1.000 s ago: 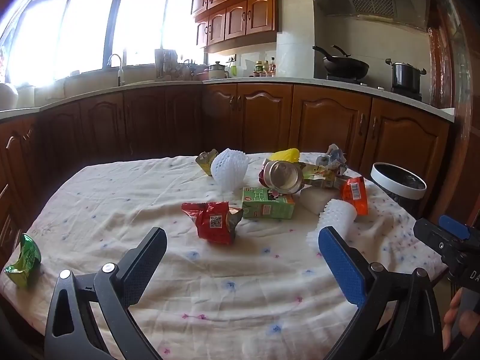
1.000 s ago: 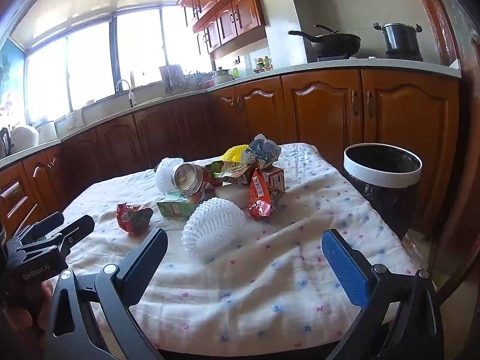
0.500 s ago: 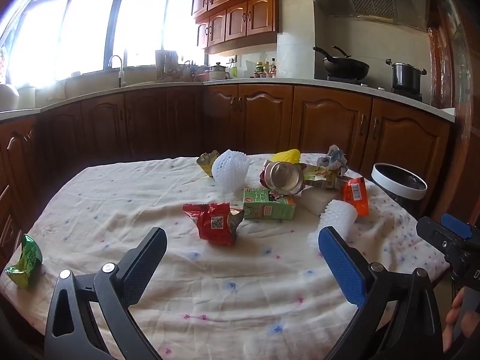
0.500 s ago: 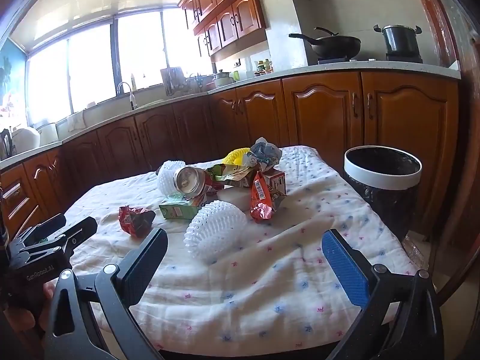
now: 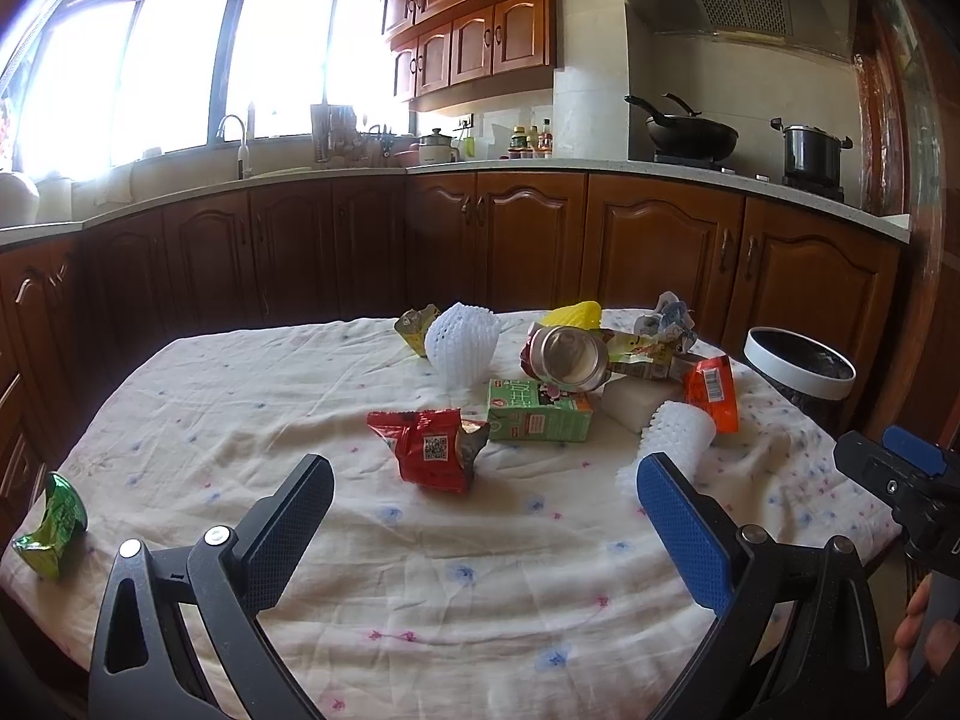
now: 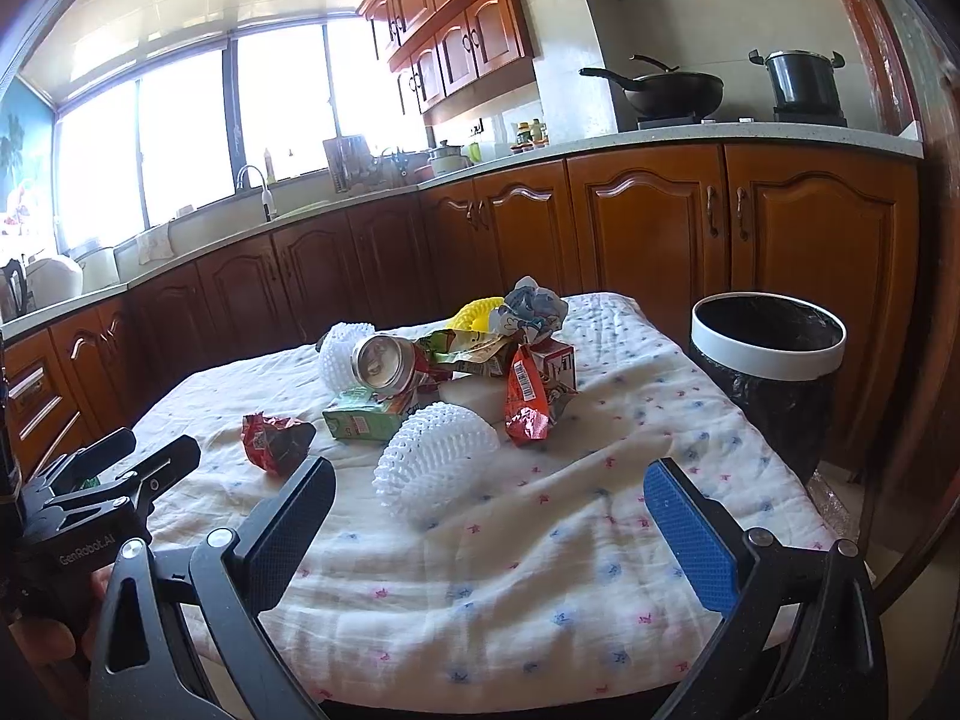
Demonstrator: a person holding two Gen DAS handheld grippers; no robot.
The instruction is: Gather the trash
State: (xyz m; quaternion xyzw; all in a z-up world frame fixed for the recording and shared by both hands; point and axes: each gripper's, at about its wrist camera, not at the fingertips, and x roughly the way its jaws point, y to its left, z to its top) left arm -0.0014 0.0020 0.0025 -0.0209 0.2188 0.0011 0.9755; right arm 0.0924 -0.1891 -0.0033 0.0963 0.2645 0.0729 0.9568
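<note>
Trash lies on a cloth-covered table (image 5: 300, 396): a red wrapper (image 5: 429, 447), a green carton (image 5: 537, 411), a can (image 5: 567, 357), two white foam nets (image 5: 461, 341) (image 5: 678, 432), an orange packet (image 5: 711, 387), a green wrapper (image 5: 51, 525) at the left edge. A black bin with a white rim (image 6: 768, 336) stands right of the table. My left gripper (image 5: 486, 504) is open and empty, short of the red wrapper. My right gripper (image 6: 489, 510) is open and empty, just short of a white foam net (image 6: 435, 459).
Wooden kitchen cabinets (image 5: 528, 240) and a counter with sink (image 5: 240, 150), wok (image 5: 690, 132) and pot (image 5: 813, 150) run behind the table. Each gripper shows at the edge of the other's view.
Both grippers have crept slightly forward toward the table; the trash looks marginally closer. Both stay open, and nothing on the table has moved.
</note>
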